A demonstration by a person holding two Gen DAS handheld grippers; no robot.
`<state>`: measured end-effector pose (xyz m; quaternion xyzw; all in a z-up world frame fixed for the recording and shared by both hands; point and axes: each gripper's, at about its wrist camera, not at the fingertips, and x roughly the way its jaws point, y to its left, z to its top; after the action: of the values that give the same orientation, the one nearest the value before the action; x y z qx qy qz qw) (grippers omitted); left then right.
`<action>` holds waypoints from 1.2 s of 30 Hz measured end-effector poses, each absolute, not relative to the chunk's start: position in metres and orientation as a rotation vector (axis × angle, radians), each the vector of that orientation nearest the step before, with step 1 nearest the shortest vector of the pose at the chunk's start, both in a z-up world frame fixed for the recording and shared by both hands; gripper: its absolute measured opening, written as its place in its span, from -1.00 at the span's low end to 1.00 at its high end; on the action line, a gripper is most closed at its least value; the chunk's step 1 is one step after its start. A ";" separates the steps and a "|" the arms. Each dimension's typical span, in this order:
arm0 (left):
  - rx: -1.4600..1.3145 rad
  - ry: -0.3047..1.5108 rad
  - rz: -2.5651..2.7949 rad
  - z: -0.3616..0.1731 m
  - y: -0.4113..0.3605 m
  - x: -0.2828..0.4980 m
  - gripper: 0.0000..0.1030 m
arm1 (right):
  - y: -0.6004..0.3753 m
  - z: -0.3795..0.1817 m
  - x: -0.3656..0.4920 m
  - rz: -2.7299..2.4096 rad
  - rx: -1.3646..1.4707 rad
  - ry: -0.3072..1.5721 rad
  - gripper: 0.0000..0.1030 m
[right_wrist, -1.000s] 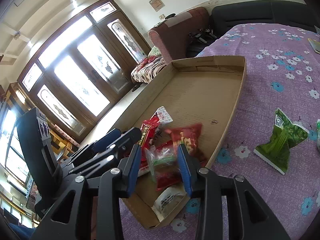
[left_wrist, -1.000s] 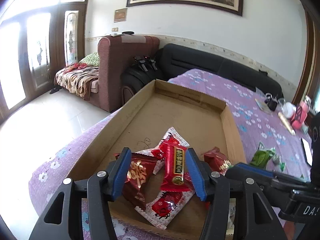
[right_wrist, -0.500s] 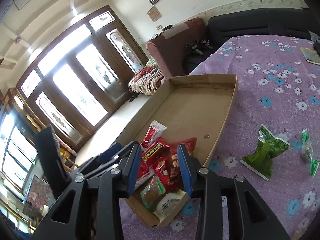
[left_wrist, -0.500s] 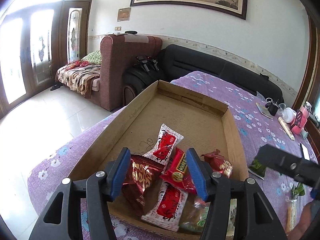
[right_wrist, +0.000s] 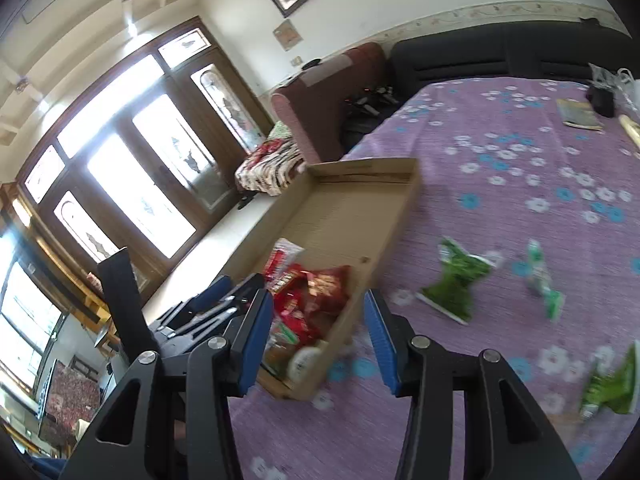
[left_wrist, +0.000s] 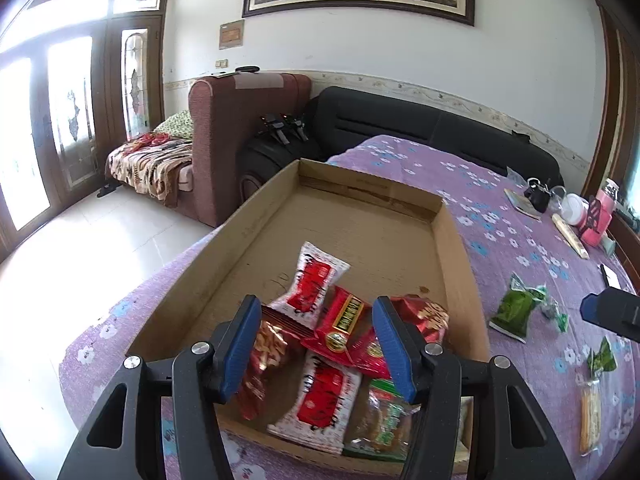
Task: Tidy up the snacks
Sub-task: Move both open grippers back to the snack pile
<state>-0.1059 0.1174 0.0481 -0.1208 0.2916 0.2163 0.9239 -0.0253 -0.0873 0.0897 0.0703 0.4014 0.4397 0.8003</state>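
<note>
**Right gripper** (right_wrist: 317, 296): Withdrawn from over the cardboard box (left_wrist: 256, 216) since a second ago. Hung above the purple flowered cloth (left_wrist: 520, 248), just off the box's near right corner. Jaws opening, nothing between them.

**Clear packet with green trim** (left_wrist: 384, 420): Previously between the right jaws. Lay released in the near right corner of the box. Long axis roughly along the box's length, though partly hidden behind a left finger.

**Left gripper** (left_wrist: 316, 302): Hovered over the near end of the box. Fingers released, apart over the pile and gripping nothing.

**Pile, near end of box**: Held red-and-white packets, a red bar (left_wrist: 340, 320) and dark red foil bags. Far half of the box bare. Topmost red-and-white packet (left_wrist: 316, 284) pointed diagonally toward the far right corner.

**Still outside, on the cloth by the box's right wall**: Green packet (left_wrist: 516, 312), long axis running toward the far edge, crimped end farthest. Also smaller green-wrapped pieces nearer the right edge.

**Reading**: One more snack boxed. Probably the green packet next, best pinched across its short width.
</note>
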 end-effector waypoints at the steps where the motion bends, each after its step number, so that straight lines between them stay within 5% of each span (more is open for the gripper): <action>1: -0.247 0.598 0.437 0.049 0.114 -0.106 0.19 | -0.095 0.090 -0.023 0.932 0.155 0.859 -0.09; 13: -0.152 0.614 0.295 0.080 0.055 -0.103 0.20 | -0.198 0.080 0.018 0.826 0.351 0.879 -0.09; 24: -0.226 1.010 -0.277 0.060 -0.073 -0.061 0.20 | -0.262 0.082 0.041 0.611 0.458 0.836 -0.02; 27: -0.145 1.057 -0.268 0.051 -0.103 -0.058 0.39 | -0.271 0.079 0.044 0.561 0.473 0.849 -0.02; 35: 0.038 1.102 -0.186 0.028 -0.146 -0.054 0.38 | -0.273 0.057 0.053 0.442 0.433 0.979 -0.01; 36: 0.038 1.098 -0.178 0.027 -0.145 -0.053 0.24 | -0.273 0.055 0.053 0.437 0.421 0.994 -0.01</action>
<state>-0.0527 -0.1446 0.0275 0.0181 0.5211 -0.0844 0.8491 0.0529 -0.2725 0.0553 0.1989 0.4694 0.2062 0.8352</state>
